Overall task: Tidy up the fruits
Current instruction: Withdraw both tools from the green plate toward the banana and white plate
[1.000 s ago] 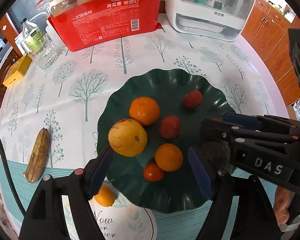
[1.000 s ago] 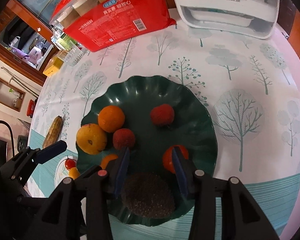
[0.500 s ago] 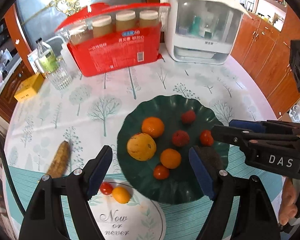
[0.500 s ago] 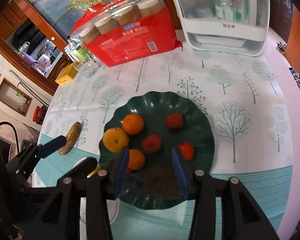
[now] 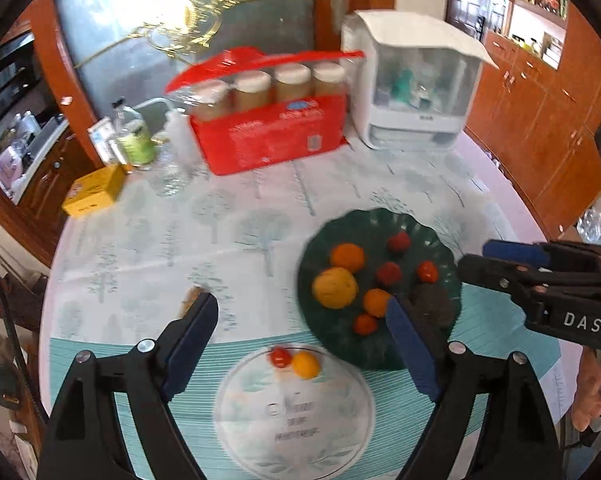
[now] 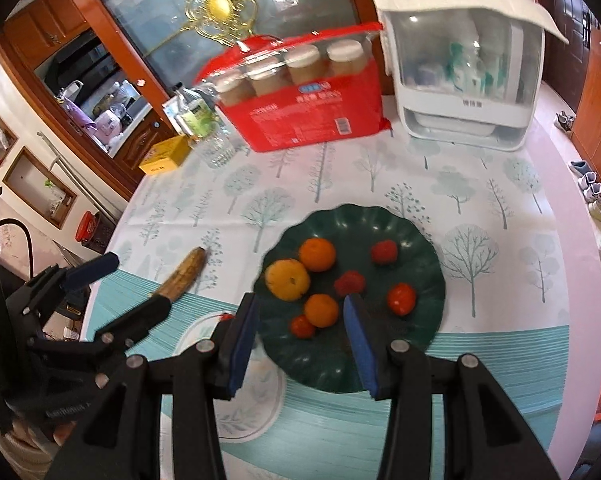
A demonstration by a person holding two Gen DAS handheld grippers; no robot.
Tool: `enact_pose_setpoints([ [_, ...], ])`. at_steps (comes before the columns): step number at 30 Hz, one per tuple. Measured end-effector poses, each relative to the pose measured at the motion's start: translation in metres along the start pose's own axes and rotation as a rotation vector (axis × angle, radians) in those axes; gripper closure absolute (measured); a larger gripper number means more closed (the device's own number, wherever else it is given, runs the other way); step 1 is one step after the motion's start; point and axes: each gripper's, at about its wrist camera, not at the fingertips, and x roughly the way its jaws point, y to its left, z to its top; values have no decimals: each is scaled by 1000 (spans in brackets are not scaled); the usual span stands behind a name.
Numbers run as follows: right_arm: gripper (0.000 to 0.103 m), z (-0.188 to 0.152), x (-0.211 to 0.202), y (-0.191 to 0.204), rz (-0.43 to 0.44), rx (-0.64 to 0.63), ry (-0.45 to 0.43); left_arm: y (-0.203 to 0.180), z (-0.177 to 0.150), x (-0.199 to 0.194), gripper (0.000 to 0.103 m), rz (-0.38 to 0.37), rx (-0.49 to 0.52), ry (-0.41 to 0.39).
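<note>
Fruits left out are a small tomato (image 5: 280, 357) and orange (image 5: 306, 365) on the desk (image 5: 160, 240) just left of the plate (image 5: 340, 344), right below our left gripper (image 5: 302, 344), whose empty jaws just spread wider; our right gripper (image 6: 300, 332), half open and empty, hangs over the plate.

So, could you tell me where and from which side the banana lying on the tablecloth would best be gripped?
Probably at its middle, from above. The banana lies flat on the tablecloth, long and narrow, with bare cloth on both long sides, so the fingers can straddle its width. The left gripper, open and empty, hangs nearest it.
</note>
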Motion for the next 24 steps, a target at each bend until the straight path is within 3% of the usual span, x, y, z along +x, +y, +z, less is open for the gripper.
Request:
enact_pose_setpoints([
  [6,58,1,0,39,-2,-1,3,46,-1,-27,17,43,21,-22],
  [14,58,1,8,94,-16,-9,-2,94,1,-47,11,31,76,-42],
  [24,58,-11,55,141,-83,-54,34,145,-7,-3,11,-26,108,30],
])
